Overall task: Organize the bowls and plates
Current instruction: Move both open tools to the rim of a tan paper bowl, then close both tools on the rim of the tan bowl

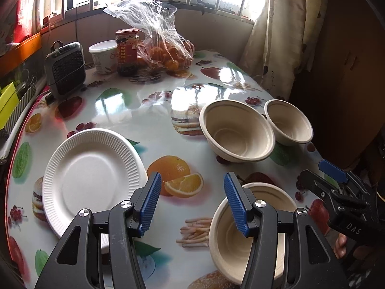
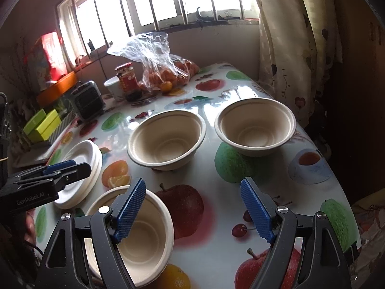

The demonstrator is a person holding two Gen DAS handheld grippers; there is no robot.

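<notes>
Three tan bowls on tabletop (image 2: 211, 240): near bowl (image 2: 142, 236) by front edge, middle bowl (image 2: 166, 142) and far bowl (image 2: 255, 127) side by side further back. White plates (image 2: 84, 168) stacked at left, likely already gathered. Bowls sit apart, not nested yet. Left hand-held gripper (image 1: 191, 202) spread, holds nothing, hangs between plates and near bowl. Right hand-held gripper (image 2: 193, 209) spread wide, empty, aims toward bowls, probably to grab one rim. Bag of oranges (image 1: 166, 48), jar (image 1: 127, 50) at back.
</notes>
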